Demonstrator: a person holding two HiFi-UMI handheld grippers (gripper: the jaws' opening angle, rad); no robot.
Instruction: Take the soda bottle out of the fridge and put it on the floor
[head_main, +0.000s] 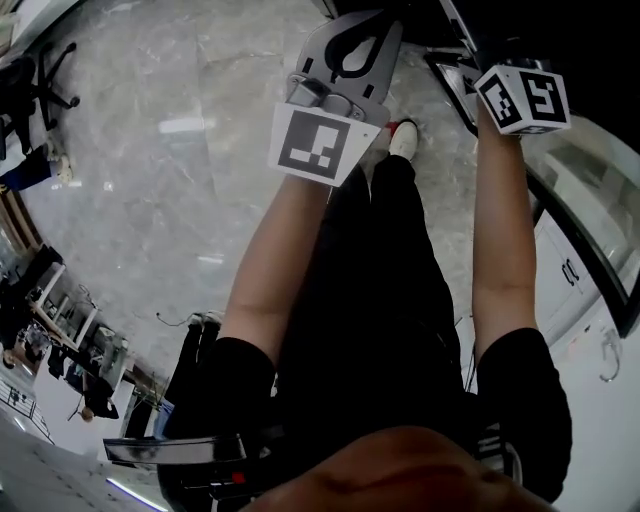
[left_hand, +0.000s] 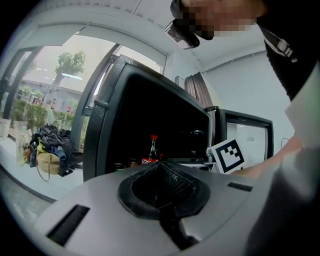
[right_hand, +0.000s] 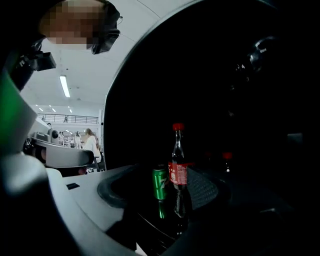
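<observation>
Well, soda bottle and green can inside the fridge.

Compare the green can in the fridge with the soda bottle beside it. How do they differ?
The soda bottle is far taller than the green can. The soda bottle has a red cap and label; the green can is mostly green. The soda bottle narrows to a neck; the green can is straight-sided. Both stand upright, side by side, in the fridge.

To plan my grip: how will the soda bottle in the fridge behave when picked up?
The soda bottle is tall and slim, so a high nudge would probably tip it; the green can stands close beside. Its smooth, rigid-looking body may be slippery.
</observation>
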